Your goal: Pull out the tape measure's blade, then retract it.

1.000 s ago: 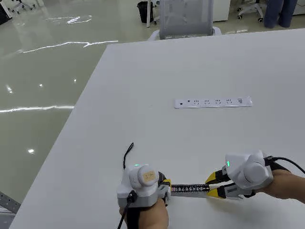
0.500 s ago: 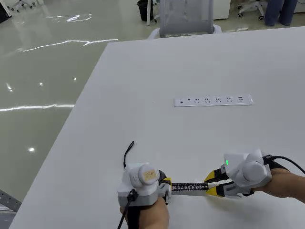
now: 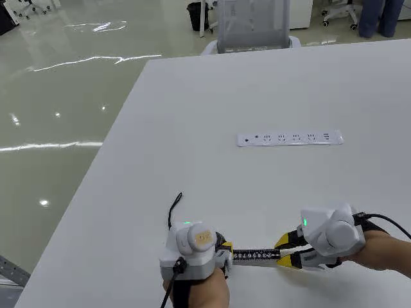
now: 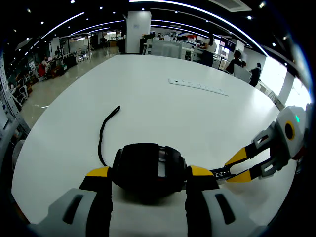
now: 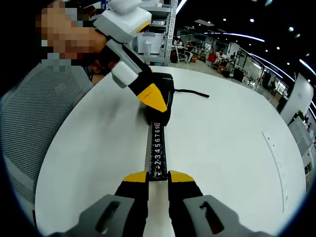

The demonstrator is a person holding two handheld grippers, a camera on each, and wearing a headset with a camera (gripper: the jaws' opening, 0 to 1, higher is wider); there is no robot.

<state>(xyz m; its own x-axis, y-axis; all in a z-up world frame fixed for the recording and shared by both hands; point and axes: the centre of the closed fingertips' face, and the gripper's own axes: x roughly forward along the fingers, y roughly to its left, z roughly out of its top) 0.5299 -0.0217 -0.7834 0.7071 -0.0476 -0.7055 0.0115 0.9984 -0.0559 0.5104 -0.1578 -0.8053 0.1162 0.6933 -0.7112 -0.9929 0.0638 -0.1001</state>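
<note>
A white power strip [image 3: 290, 138] lies on the white table [image 3: 205, 96], an office chair [image 3: 252, 24] beyond.

Left hand-held gripper [image 4: 148, 173]: low and close to the body, left hand [image 3: 200, 292] wrapped around it from behind, yellow-tipped jaws pressed against both sides of the tape measure case [image 4: 143, 160]. Right hand-held gripper [image 3: 284, 250]: level with the left one and pointing at it from the right. Its jaws are pinched on the blade [image 5: 157, 148] tip, and the right hand [image 3: 380, 250] grips the rear.
</note>
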